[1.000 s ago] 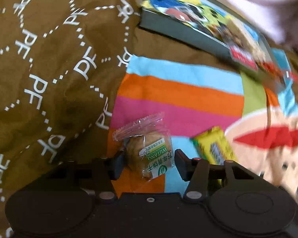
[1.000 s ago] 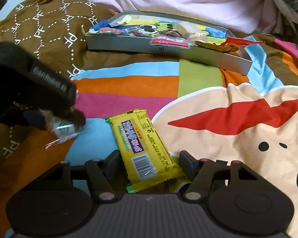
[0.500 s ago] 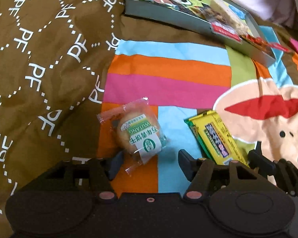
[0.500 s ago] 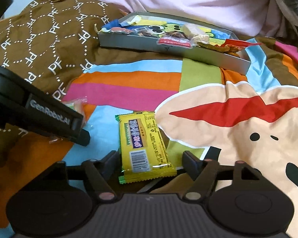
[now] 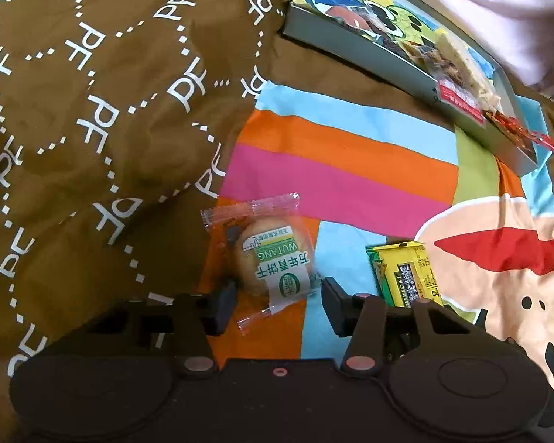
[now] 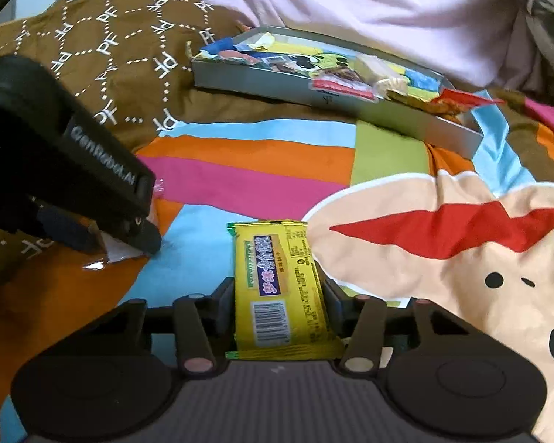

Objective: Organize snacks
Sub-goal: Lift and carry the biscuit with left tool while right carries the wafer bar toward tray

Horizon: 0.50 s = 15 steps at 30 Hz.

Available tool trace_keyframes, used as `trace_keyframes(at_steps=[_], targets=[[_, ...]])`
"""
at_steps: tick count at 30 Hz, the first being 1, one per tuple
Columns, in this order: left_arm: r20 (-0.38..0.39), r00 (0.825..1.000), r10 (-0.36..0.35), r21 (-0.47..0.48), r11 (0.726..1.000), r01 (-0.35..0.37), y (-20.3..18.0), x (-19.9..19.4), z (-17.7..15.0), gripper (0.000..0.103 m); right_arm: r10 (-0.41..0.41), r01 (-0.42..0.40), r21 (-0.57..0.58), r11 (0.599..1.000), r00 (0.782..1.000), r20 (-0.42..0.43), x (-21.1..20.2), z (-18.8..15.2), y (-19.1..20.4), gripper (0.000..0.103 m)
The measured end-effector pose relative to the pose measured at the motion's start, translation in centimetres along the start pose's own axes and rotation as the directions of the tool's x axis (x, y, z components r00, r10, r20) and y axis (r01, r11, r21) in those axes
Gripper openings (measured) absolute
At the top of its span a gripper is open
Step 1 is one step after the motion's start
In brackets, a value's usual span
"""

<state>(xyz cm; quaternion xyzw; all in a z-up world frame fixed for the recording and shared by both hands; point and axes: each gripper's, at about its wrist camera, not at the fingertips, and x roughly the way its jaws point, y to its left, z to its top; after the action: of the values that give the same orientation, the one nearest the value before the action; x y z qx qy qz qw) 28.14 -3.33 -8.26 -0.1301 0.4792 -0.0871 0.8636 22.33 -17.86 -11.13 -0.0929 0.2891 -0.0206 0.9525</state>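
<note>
Both grippers straddle snacks on the bedspread (image 5: 351, 181): left gripper (image 5: 277, 297) spread around the biscuit packet (image 5: 277, 262), right gripper (image 6: 279, 297) bracketing the yellow bar (image 6: 280, 288), not visibly pinching. Next: squeeze, lift, carry to the far tray (image 6: 406, 120).

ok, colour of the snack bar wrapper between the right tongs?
Yellow, with a dark blue label panel: snack bar wrapper. Clearest in the right wrist view.

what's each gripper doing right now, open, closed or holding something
Left gripper: open, fingers either side of the clear-wrapped biscuit, not clamped.
Right gripper: fingers against the yellow snack bar; a firm grip cannot be told.
</note>
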Motion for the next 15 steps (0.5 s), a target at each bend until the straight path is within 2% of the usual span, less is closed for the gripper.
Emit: trace_keyframes(at_steps=[1, 2, 3, 7, 8, 10, 12, 14, 15], targets=[[0.002, 1.0, 0.0, 0.004, 1.0, 0.0, -0.1, -0.1, 0.0, 0.048, 0.003, -0.003, 0.002, 1.0, 1.0, 0.001, -0.1, 0.0, 0.0, 0.053], [0.006, 1.0, 0.002, 0.008, 1.0, -0.002, -0.2, -0.2, -0.1, 0.038, 0.004, -0.004, 0.003, 1.0, 1.0, 0.001, -0.2, -0.1, 0.0, 0.053], [0.0, 1.0, 0.005, 0.019, 1.0, -0.005, -0.3, -0.1, -0.1, 0.014, 0.001, -0.001, 0.002, 1.0, 1.0, 0.002, -0.3, -0.1, 0.0, 0.053], [-0.005, 1.0, 0.018, 0.054, 0.998, -0.018, -0.6, -0.4, -0.4, 0.013, -0.06, 0.061, -0.085, 0.995, 0.998, 0.024, -0.8, -0.5, 1.1, 0.053], [-0.01, 1.0, 0.023, 0.064, 0.998, -0.022, -0.7, -0.4, -0.4, 0.014, -0.067, 0.07, -0.109, 0.992, 0.997, 0.029, -0.9, -0.6, 1.4, 0.053], [-0.022, 0.999, 0.026, 0.064, 0.998, -0.025, -0.5, -0.1, -0.5, 0.024, -0.076, 0.081, -0.145, 0.986, 0.996, 0.039, -1.1, -0.8, 1.9, 0.053], [-0.021, 0.999, 0.024, 0.057, 0.998, -0.023, -0.4, 0.0, -0.5, 0.029, -0.079, 0.085, -0.152, 0.985, 0.996, 0.041, -1.1, -0.8, 2.0, 0.053], [-0.018, 1.0, 0.009, 0.055, 0.998, -0.008, -0.4, 0.0, -0.4, 0.04, -0.077, 0.083, -0.147, 0.986, 0.996, 0.04, -1.0, -0.8, 1.9, 0.053], [-0.015, 1.0, 0.003, 0.053, 0.999, -0.002, -0.4, 0.1, -0.3, 0.05, -0.076, 0.081, -0.144, 0.986, 0.996, 0.04, -1.0, -0.9, 1.9, 0.053]])
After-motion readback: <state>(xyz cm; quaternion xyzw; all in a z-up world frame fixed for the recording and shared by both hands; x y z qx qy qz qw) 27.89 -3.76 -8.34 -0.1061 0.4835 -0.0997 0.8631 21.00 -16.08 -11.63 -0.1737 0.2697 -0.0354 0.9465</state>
